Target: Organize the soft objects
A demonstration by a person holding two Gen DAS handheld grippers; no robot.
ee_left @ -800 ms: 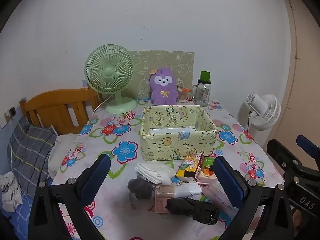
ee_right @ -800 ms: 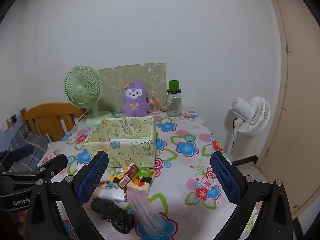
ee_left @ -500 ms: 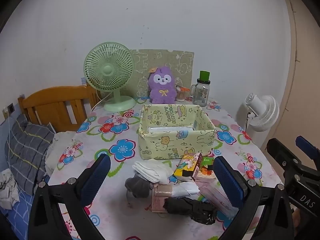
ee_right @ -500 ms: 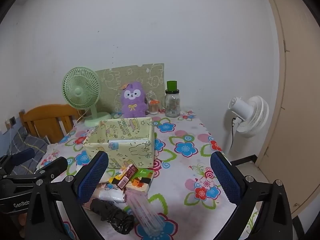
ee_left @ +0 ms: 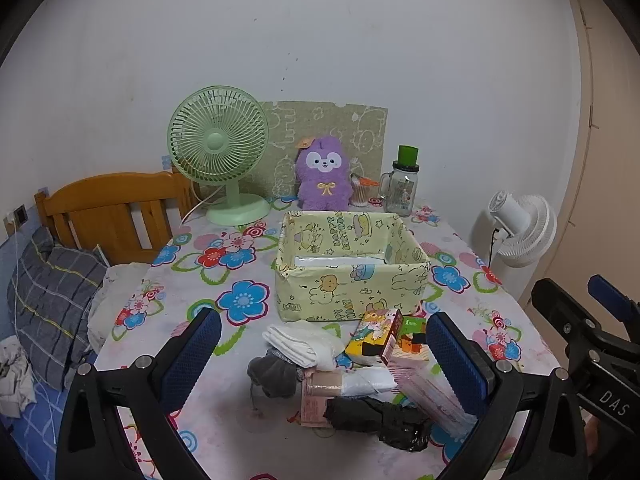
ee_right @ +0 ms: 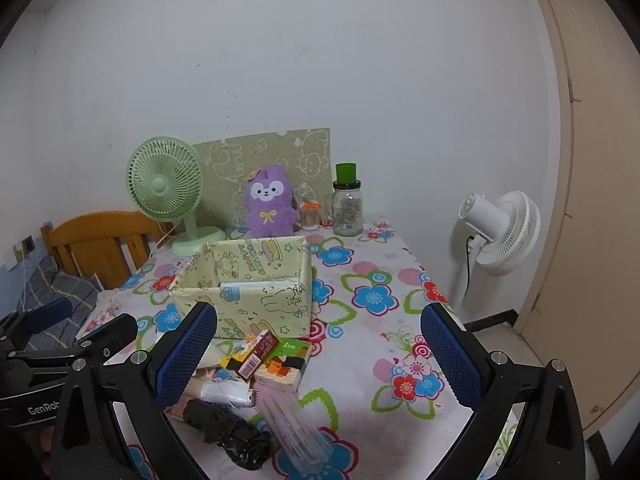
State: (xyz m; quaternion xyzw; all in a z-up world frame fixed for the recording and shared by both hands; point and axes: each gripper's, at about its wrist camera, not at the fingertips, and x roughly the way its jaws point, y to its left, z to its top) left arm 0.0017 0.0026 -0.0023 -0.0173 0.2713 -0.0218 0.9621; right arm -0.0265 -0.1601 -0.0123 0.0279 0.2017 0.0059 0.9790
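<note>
A: While both grippers hang over the near edge of the table (ee_left: pixel 192 412), nothing's in either; left gripper (ee_left: pixel 322 354) w/ jaws spread as wide as they go, right gripper (ee_right: pixel 320 346) same, both empty, tipped down toward the pile.

B: And the soft stuff?

A: Heaped just in front of the yellow box (ee_left: pixel 352 276), between it and the near edge; white folded cloth (ee_left: pixel 300 344) on top, grey sock-like thing (ee_left: pixel 272 372) touching it below, black crumpled bag (ee_left: pixel 380 420) nearest us; a purple plush (ee_left: pixel 322 174) sits well apart at the back, by the green fan (ee_left: pixel 218 140).

B: How'll they handle?

A: Light and limp, I'd guess; cloth will sag and may unfold if pinched at a corner, so take it across the thick folded middle; the sock squashes, so grab the bulk, not the loose end; bag looks slippery and crinkly, prob. slides unless bunched.

B: Anything stiff mixed in?

A: Yes; a printed carton (ee_left: pixel 378 338) leans on the heap and a clear pink packet (ee_right: pixel 292 420) lies beside the bag; lifting cloth could drag those.

B: What can't you see?

A: Box floor mostly hidden by its front wall; only a pale flat thing inside shows, can't say what; what's under the cloth is covered; the small item beside the jar (ee_left: pixel 402 188) is too small to name; right view blurs the packet's near end.
</note>
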